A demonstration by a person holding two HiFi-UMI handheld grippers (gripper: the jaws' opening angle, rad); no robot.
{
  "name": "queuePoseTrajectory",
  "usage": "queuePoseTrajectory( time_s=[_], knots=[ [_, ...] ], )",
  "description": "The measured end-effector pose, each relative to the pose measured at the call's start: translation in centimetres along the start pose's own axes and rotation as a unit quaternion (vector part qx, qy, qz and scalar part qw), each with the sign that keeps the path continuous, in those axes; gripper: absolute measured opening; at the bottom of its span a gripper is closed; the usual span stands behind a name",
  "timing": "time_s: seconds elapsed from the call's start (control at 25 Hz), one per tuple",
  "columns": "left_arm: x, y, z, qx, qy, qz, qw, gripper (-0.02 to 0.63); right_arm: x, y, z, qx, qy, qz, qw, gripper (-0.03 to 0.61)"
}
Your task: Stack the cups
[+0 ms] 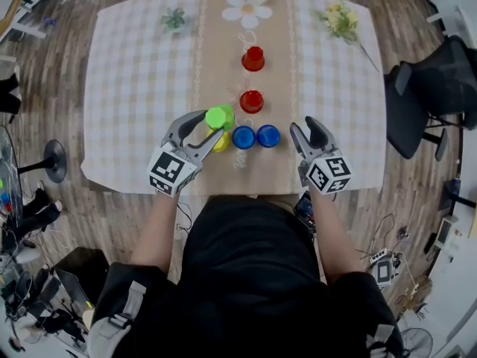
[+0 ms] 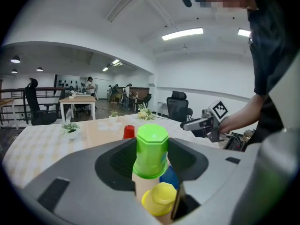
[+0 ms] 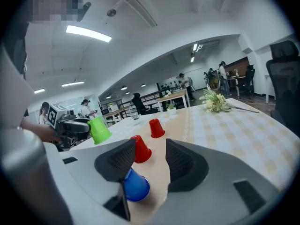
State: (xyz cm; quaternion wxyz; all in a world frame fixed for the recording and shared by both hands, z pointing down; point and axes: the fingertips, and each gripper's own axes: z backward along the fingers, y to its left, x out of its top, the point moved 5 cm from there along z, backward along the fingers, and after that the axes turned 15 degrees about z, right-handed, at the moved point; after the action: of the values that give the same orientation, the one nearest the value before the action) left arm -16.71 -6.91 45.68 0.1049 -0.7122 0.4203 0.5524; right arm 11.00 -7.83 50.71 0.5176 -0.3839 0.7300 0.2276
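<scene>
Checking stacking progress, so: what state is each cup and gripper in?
left gripper: shut on green cup
green cup: upside down, lifted, tilted
right gripper: open, empty
yellow cup: upside down, unstacked
left blue cup: upside down, unstacked
right blue cup: upside down, unstacked
near red cup: upside down, unstacked
far red cup: upside down, unstacked

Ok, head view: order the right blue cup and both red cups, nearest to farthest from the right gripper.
1. Right blue cup, just left of the right gripper.
2. Nearer red cup, farther back.
3. Farther red cup, farthest back.
</scene>
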Motion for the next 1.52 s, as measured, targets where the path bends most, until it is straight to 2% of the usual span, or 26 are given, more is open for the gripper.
queuePoseTrajectory(
  time_s=[0.2,0.4,0.88,1.04,1.24,1.4,1.52],
  knots=[
    [-1.8,-3.0,0.0,-0.016,0.039,-0.009,0.9991,0.206,-0.3,0.3,0.0,0.006,0.007,0.000,1.000,0.209],
    [-3.5,-3.5,0.0,-0.011,0.062,-0.011,0.9980,0.206,-0.6,0.6,0.0,0.010,0.010,0.000,1.000,0.207],
    [-4.2,-3.7,0.1,-0.008,0.065,-0.025,0.9975,0.213,-0.7,0.5,0.0,0.020,0.015,0.008,1.000,0.207],
    [-3.0,-3.8,1.1,-0.014,0.030,-0.013,0.9994,0.221,-0.1,0.3,-0.5,0.029,0.011,0.016,0.999,0.207],
    [-0.8,-2.5,3.6,-0.002,-0.064,0.041,0.9971,0.221,1.2,-0.6,-1.6,0.042,0.003,0.032,0.999,0.209],
    [0.0,0.1,6.4,0.038,-0.145,0.097,0.9840,0.221,2.2,-0.6,-3.2,0.069,0.001,0.064,0.996,0.212],
    [-0.4,2.0,8.0,0.092,-0.176,0.117,0.9731,0.221,2.8,-0.1,-4.7,0.099,0.004,0.099,0.990,0.215]
  ],
)
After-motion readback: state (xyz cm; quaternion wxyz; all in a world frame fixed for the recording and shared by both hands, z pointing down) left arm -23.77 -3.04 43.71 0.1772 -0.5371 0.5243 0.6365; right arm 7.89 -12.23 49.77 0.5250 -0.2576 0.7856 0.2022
